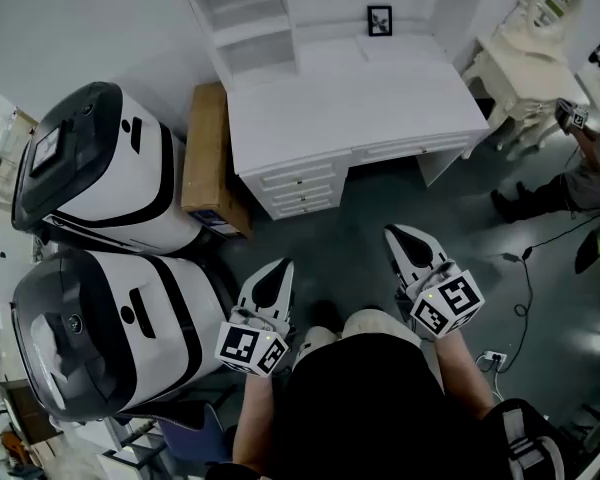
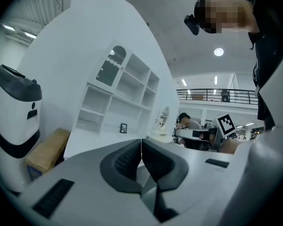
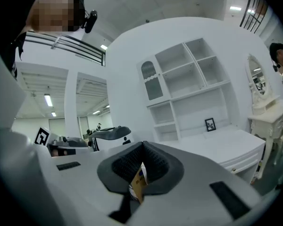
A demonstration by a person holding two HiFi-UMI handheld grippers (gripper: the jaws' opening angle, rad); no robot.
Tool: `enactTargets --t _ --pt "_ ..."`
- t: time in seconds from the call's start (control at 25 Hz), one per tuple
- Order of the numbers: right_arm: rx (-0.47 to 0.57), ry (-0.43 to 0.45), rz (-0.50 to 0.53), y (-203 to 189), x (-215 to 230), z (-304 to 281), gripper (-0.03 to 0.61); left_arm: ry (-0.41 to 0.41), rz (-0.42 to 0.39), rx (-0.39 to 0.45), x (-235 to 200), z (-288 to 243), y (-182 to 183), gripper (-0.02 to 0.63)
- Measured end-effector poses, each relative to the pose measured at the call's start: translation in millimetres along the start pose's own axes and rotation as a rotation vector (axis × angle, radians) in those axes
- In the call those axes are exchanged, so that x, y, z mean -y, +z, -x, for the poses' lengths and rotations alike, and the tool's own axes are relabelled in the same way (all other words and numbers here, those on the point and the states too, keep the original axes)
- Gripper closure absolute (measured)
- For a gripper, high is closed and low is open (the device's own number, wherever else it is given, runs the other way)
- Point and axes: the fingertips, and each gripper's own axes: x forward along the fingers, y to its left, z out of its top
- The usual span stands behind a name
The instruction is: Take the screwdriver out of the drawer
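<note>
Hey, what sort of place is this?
Probably a large indoor test hall or lab staged with home furniture, not a real home. A white desk and a dressing table stand on a bare floor beside big white machines, and a railed upper gallery runs under ceiling lights.

Open floor point(image 1: 375, 206) up to desk point(image 1: 350, 108), cardboard box point(image 1: 208, 153) + 2 big machines point(image 1: 110, 173) block left

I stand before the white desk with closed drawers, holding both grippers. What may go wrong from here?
The drawers are all closed and no screwdriver shows, so the wrong one may be opened. Their knobs look small; the left gripper and right gripper, both shut, might slip on them. The cable on the floor might catch a foot.
</note>
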Motion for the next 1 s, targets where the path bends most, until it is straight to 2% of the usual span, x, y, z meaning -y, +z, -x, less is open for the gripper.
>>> enactTargets --t 0.28,0.44,0.56,0.76,1.0 --pt "0.002 0.045 -0.035 -6 -14 -4 0.560 0.010 0.007 -0.017 -4 8 -10 0.592" --pt "-0.006 0.053 -0.025 -14 -18 -6 0.560 -0.029 0.000 -0.023 0 12 -31 0.592" --pt "-0.017 0.059 -0.017 -19 -20 -6 0.560 -0.026 0.014 -0.054 -1 12 -44 0.592" --pt "-0.042 0.054 -0.017 -25 -15 -3 0.560 -0.026 0.058 -0.065 3 6 -52 0.592" --pt "-0.051 0.057 -0.031 -25 5 -13 0.560 -0.041 0.043 -0.080 12 -19 -49 0.592"
